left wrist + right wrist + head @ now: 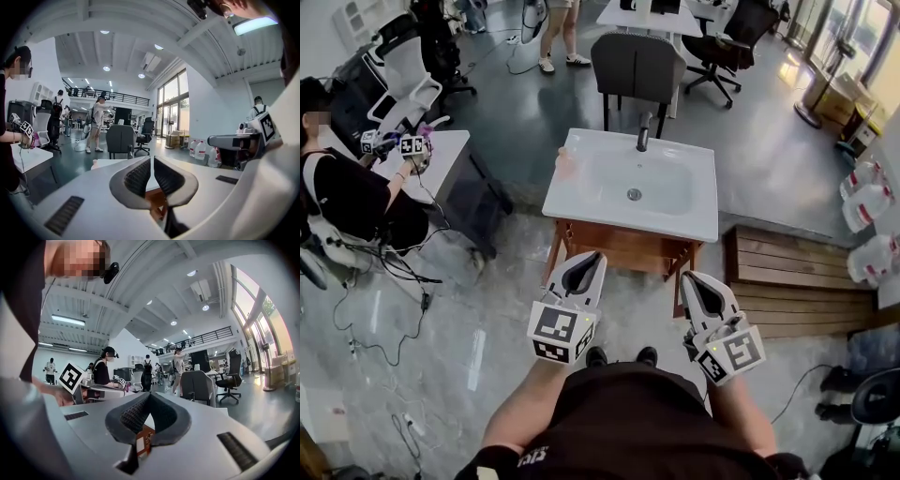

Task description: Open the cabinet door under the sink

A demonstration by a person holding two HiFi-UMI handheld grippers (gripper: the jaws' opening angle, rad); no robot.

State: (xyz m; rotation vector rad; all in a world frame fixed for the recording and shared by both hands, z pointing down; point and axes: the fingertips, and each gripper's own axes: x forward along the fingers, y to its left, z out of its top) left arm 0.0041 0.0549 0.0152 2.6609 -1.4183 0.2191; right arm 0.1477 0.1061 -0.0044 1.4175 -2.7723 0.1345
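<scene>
Brown wooden cabinet (pixel 623 251) stands under the white rectangular ceramic sink (pixel 581 202), just beyond both grippers. By judgement its door is a stiff, light hinged panel that will swing, not lift. Take it at a handle or the free edge; from this steep angle no handle can be made out.

Left gripper (pixel 592 256): jaws narrowly apart, nothing between. Right gripper (pixel 690 279): jaws together, empty.

Grey polished floor (pixel 469 309), possibly slick. Slatted wooden platform (pixel 787 272) lies to the right, a grey chair (pixel 637 66) beyond; people work at far left.
</scene>
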